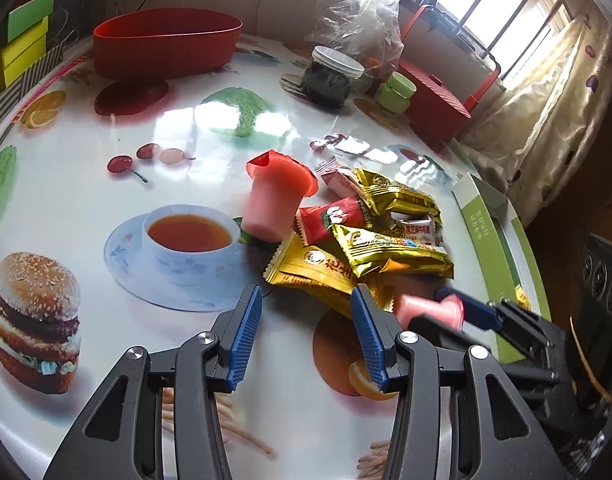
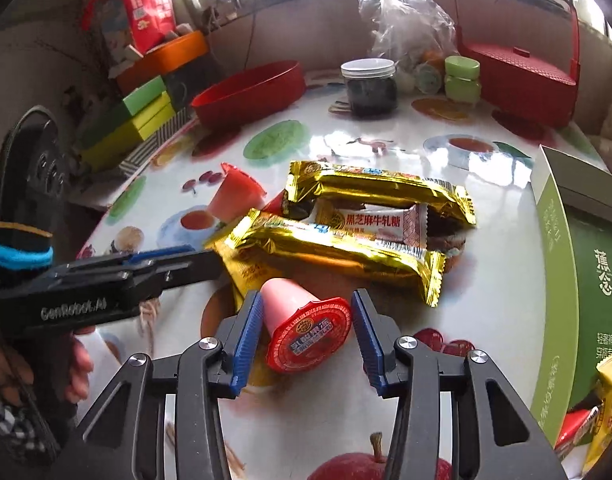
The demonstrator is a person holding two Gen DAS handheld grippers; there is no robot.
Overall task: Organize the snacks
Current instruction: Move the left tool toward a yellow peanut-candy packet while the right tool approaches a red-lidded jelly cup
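A glossy table [image 1: 86, 184] printed with food pictures carries a red bowl [image 2: 250, 94] at its far side, a green box [image 2: 561, 280] at its right edge and a heap of gold snack packets [image 2: 345, 248] in the middle. The left gripper [image 1: 306, 336] hangs with its jaws apart and nothing between them — just short of the packets. The right gripper [image 2: 306, 336] brackets a pink jelly cup [image 2: 306, 328] lying on its side, left pad touching, right pad a sliver clear — a second cup [image 1: 276, 204] lies beyond the heap.
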